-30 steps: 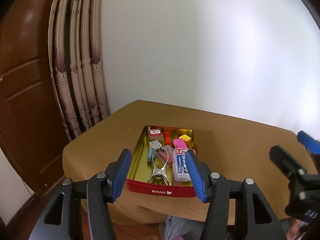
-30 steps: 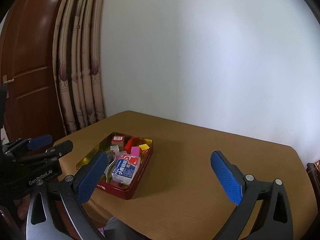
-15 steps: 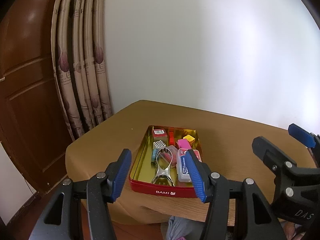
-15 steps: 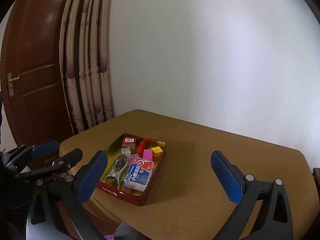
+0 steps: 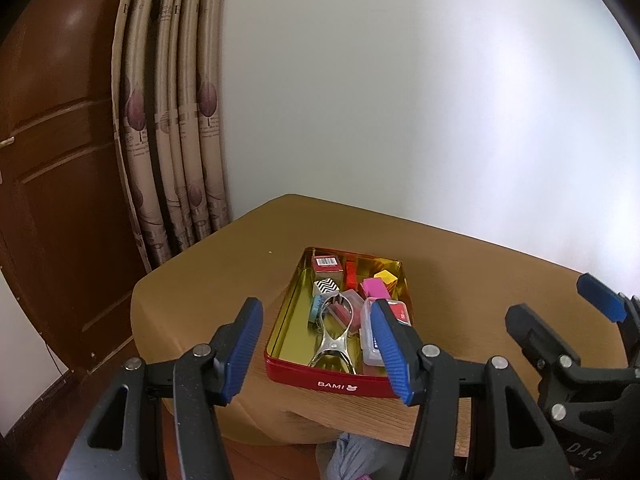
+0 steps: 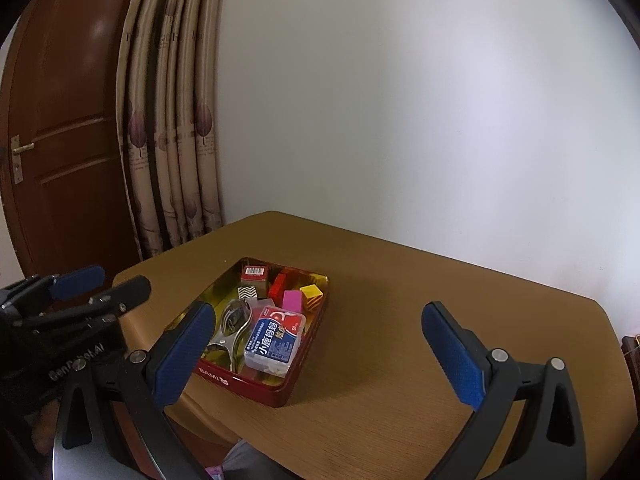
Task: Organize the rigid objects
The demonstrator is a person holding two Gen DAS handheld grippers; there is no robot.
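A red BAMI tin (image 5: 332,381) (image 6: 260,390) with a gold inside sits near the front left corner of the brown table (image 6: 400,320). It holds a metal clip (image 5: 334,344), a clear plastic box with a blue label (image 6: 276,340), a pink block (image 6: 291,300), a yellow block (image 6: 312,294), a red block (image 6: 278,286), a barcode box (image 5: 327,264) and a zigzag-patterned cube (image 5: 327,286). My left gripper (image 5: 320,348) is open and empty, in front of the tin. My right gripper (image 6: 320,352) is open wide and empty, above the table to the tin's right.
A patterned curtain (image 5: 172,140) and a brown wooden door (image 6: 60,140) stand to the left. A white wall (image 6: 400,100) runs behind the table. The table's right part is bare wood. Cloth (image 5: 360,456) shows below the front edge.
Both grippers have drifted so the tin sits more to the right in both views. Both stay open. Nothing in the tin has moved.
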